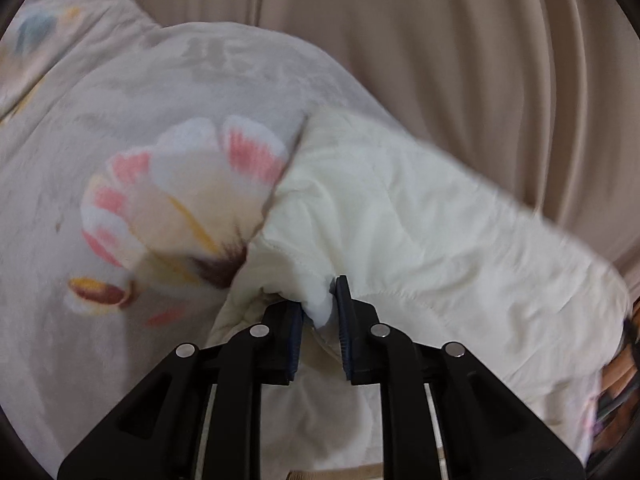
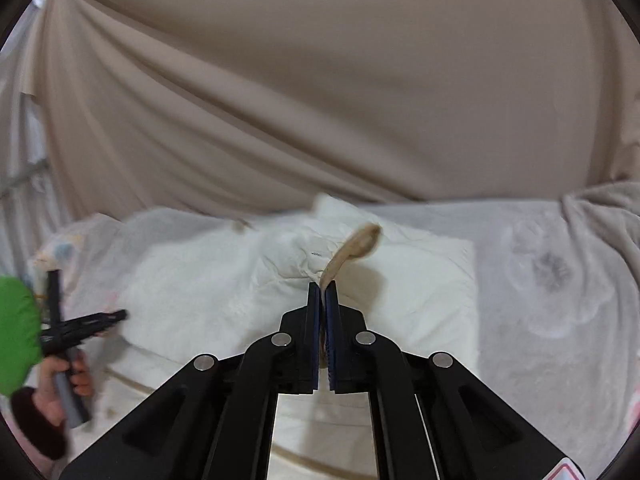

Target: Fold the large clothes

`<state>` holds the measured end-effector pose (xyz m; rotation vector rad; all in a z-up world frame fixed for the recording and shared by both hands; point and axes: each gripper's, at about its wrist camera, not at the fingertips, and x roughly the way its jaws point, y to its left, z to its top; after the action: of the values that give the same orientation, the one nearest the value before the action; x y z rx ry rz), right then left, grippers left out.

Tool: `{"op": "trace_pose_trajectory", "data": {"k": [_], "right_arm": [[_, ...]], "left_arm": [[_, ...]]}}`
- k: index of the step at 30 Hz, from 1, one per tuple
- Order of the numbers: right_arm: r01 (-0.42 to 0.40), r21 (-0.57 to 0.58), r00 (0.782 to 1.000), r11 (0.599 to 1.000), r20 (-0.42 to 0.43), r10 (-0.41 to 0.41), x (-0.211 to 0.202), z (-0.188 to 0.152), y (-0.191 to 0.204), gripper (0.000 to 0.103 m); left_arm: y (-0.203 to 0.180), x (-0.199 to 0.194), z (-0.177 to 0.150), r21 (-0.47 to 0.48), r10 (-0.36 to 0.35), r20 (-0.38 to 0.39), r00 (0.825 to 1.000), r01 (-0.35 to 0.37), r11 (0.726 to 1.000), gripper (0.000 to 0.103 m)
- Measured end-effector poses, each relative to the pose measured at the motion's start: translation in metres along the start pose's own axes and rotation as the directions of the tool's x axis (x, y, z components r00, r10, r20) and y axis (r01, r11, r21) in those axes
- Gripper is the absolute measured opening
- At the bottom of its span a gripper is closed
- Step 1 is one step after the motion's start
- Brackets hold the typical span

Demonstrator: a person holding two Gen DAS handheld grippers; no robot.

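Observation:
A large cream-white garment (image 1: 420, 232) lies on a bed covered by a pale floral blanket (image 1: 120, 140). My left gripper (image 1: 320, 300) is shut on a bunched fold of the garment's edge, which bulges between the blue pads. In the right wrist view the garment (image 2: 400, 280) spreads across the bed, and my right gripper (image 2: 322, 292) is shut on its tan-trimmed edge (image 2: 356, 246), which sticks up past the fingertips. The left gripper (image 2: 116, 316) also shows at the left, held in a hand.
A beige curtain (image 2: 320, 80) hangs behind the bed. The blanket (image 2: 560, 280) extends to the right of the garment. A green sleeve (image 2: 16, 332) and the person's hand (image 2: 76, 376) are at the far left. Dark objects (image 1: 620, 380) sit at the bed's right edge.

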<state>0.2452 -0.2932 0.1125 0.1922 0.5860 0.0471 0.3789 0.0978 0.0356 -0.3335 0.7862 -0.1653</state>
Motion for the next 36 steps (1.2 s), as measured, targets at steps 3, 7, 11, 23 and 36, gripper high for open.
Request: {"op": "trace_pose_trajectory", "data": {"k": [3, 7, 11, 23, 36], "right_arm": [[0.063, 0.075, 0.963, 0.995, -0.266, -0.041, 0.079, -0.041, -0.036, 0.000], [0.094, 0.099, 0.977, 0.991, -0.198, -0.073, 0.055, -0.036, -0.036, 0.003], [0.145, 0.089, 0.988, 0.985, -0.057, -0.141, 0.004, -0.017, -0.024, 0.007], [0.044, 0.030, 0.970, 0.999, -0.241, -0.035, 0.038, -0.052, -0.053, 0.000], [0.098, 0.130, 0.967, 0.987, -0.248, -0.063, -0.175, -0.163, -0.104, 0.055]], "left_arm": [[-0.003, 0.019, -0.009, 0.014, 0.017, -0.028, 0.999, -0.017, 1.000, 0.016], [-0.002, 0.019, -0.008, 0.008, 0.005, -0.028, 1.000, -0.005, 1.000, 0.017], [-0.003, 0.019, -0.010, 0.017, 0.015, -0.018, 1.000, -0.014, 1.000, 0.017], [0.008, 0.012, -0.018, -0.011, -0.034, -0.013, 0.999, 0.034, 0.999, 0.018], [0.048, -0.097, -0.080, -0.082, -0.159, -0.106, 0.982, 0.151, 0.985, 0.070]]}}
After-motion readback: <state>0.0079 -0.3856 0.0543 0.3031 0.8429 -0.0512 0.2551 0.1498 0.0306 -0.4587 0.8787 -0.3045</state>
